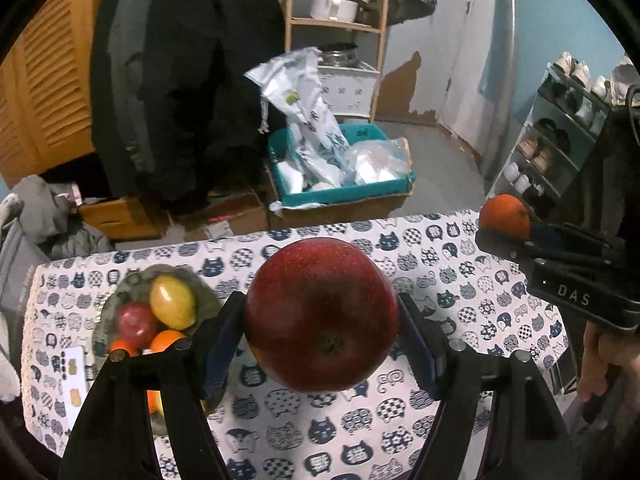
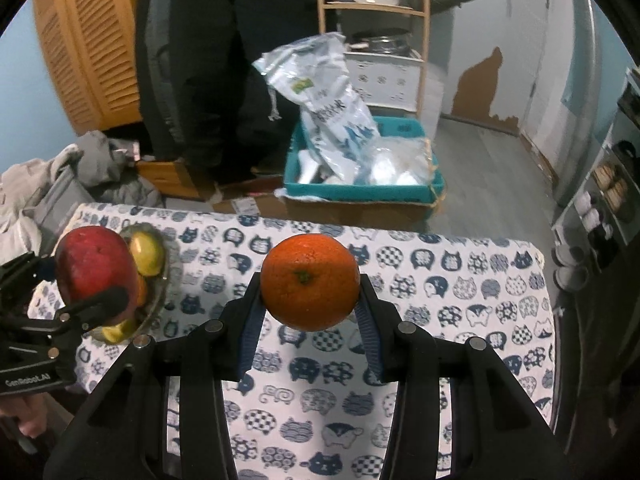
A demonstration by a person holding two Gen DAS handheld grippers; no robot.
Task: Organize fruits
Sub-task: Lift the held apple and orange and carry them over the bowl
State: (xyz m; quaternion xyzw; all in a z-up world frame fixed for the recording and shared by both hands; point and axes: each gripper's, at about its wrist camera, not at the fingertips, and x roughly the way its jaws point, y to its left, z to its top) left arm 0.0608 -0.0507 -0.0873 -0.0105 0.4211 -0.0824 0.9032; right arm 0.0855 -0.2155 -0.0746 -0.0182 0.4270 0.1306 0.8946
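My left gripper (image 1: 322, 312) is shut on a big red apple (image 1: 320, 314), held in the air above the cat-print tablecloth (image 1: 440, 360). My right gripper (image 2: 310, 284) is shut on an orange (image 2: 310, 282), also lifted over the cloth. Each view shows the other gripper: the orange (image 1: 505, 215) at the right edge, the red apple (image 2: 94, 266) at the left. A grey-green plate (image 1: 200, 280) on the table's left holds a yellow lemon (image 1: 172, 302), a small red apple (image 1: 136, 322) and oranges (image 1: 166, 340). The plate (image 2: 170, 276) sits partly behind the held apple.
A white card (image 1: 74, 376) lies by the plate at the cloth's left edge. Beyond the table's far edge stand a teal crate (image 1: 340, 192) of plastic bags, cardboard boxes, a wooden shelf (image 1: 336, 24) with pots, and a shoe rack (image 1: 560, 140) on the right. A hand (image 1: 604, 356) holds the right gripper.
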